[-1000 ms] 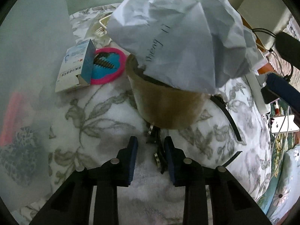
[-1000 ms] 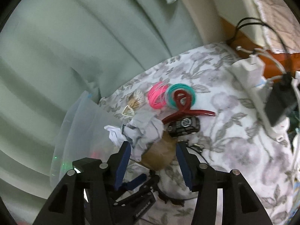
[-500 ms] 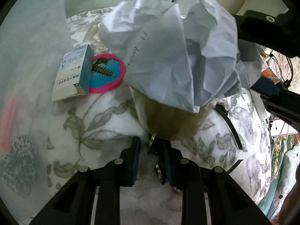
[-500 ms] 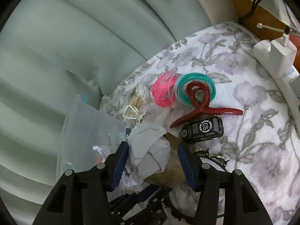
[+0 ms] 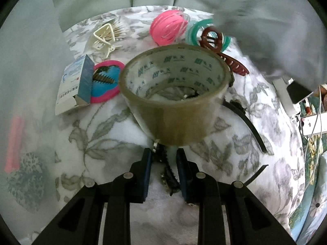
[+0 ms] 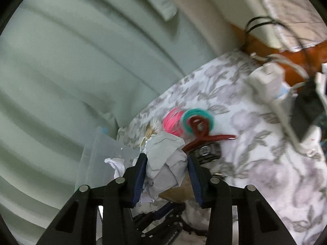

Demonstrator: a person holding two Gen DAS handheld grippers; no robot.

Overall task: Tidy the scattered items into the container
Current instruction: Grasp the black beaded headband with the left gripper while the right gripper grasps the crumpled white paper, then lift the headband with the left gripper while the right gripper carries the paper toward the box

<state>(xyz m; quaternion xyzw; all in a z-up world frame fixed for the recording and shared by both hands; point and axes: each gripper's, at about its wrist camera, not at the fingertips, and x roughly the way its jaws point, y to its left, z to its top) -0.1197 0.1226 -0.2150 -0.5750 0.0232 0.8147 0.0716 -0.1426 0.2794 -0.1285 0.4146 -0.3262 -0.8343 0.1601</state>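
While the right gripper point(image 6: 166, 173) pinches a crumpled paper point(image 6: 165, 163) between its fingers above the floral bedspread point(image 6: 255, 163), the left gripper point(image 5: 163, 169) rests low behind a tape roll point(image 5: 173, 98), its jaws slightly apart around a dark chain point(image 5: 168, 173) without visibly gripping it. A clear container point(image 6: 98, 159) sits just left of the paper. Hair clips point(image 5: 222, 51) and a small box point(image 5: 75, 85) lie scattered nearby.

A crumpled white paper ball point(image 6: 166, 163) hangs above a brown packing-tape roll point(image 5: 175, 102), beside a clear plastic container point(image 6: 102, 155); pink coil point(image 5: 167, 27) behind the roll.
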